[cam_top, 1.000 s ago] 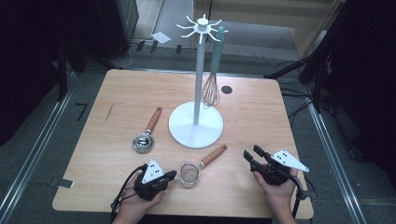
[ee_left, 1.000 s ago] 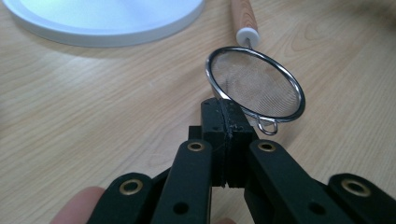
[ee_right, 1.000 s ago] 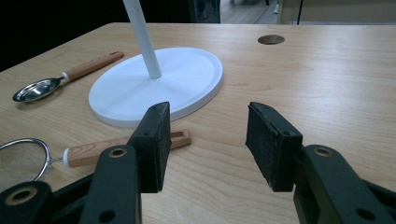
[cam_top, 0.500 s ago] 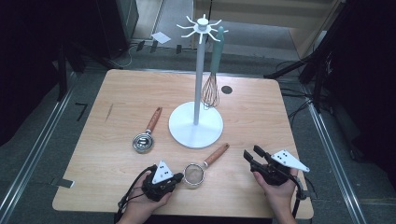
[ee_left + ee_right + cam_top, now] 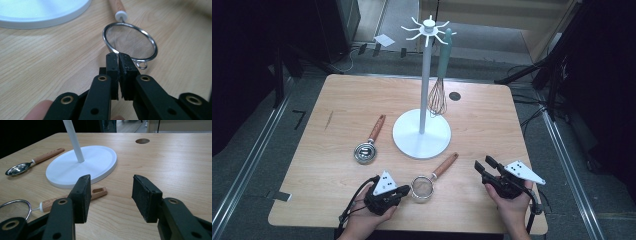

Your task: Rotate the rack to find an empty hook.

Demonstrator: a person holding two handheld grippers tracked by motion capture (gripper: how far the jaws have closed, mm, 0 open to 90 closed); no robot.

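While its jaws sit almost closed with nothing between them, the left gripper rests at the strainer's near rim on the desk. The right gripper, empty, jaws apart, sits right of the strainer; the white stand rises beyond.

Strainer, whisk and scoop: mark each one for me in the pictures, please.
strainer (image 5: pixel 422 187), high view, on the mesh inside its metal ring.
whisk (image 5: pixel 438 97), high view, on the wire loops hanging beside the white pole.
scoop (image 5: pixel 365 152), high view, on the shiny metal bowl.
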